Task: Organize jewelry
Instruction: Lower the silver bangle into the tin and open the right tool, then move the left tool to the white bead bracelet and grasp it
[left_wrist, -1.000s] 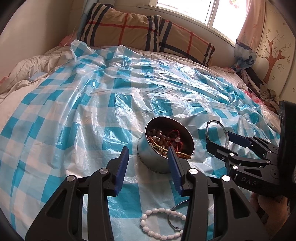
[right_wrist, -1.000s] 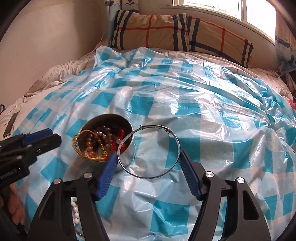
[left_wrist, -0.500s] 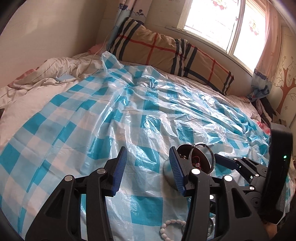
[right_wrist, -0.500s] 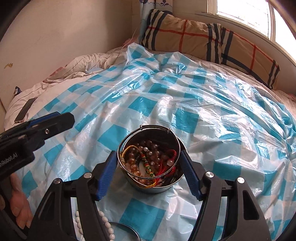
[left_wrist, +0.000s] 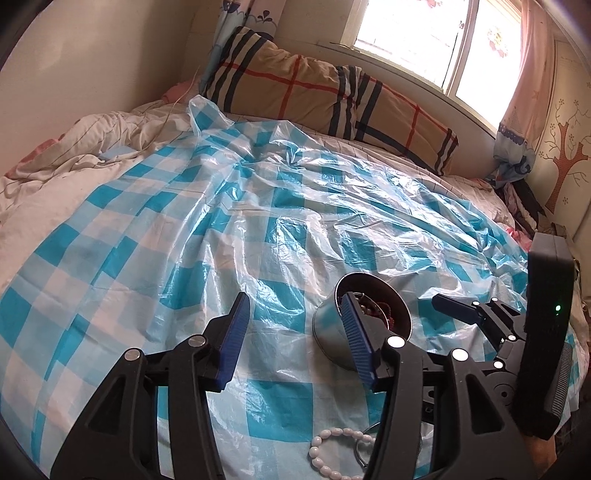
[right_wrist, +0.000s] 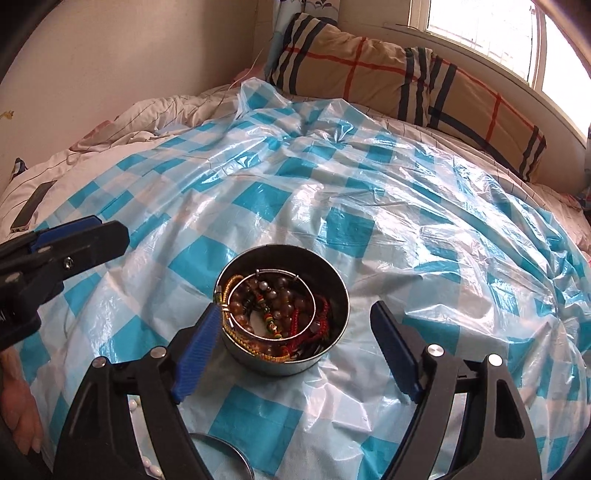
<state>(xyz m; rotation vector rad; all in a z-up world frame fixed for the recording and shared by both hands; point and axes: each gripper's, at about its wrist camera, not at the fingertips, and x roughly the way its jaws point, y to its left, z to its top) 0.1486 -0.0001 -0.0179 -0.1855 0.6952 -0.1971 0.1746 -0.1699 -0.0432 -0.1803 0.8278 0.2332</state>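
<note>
A round metal tin (right_wrist: 334, 275) sits on the blue-checked plastic sheet, filled with brown, red and yellow bead strings. A thin silver bangle (right_wrist: 314, 306) lies loose on top of them inside the tin. My right gripper (right_wrist: 295, 343) hovers over the tin's near side; its jaws are opening and its pads touch nothing. Left of the tin (left_wrist: 327, 334) is my left gripper (left_wrist: 295, 332), its jaws also opening with only the sheet between them. A white bead bracelet (left_wrist: 338, 452) and a silver ring (left_wrist: 364, 441) lie near the front.
The plastic sheet (left_wrist: 207, 229) covers a soft bed with a plaid pillow (left_wrist: 317, 92) at the back under a window. A dark phone (right_wrist: 33, 206) lies on the bedding at far left. A hand (right_wrist: 22, 417) shows at the lower left.
The right gripper carried the silver bangle left over the tin and let it go; it now lies inside. The left gripper shifted left, away from the tin, and both jaws widened.
</note>
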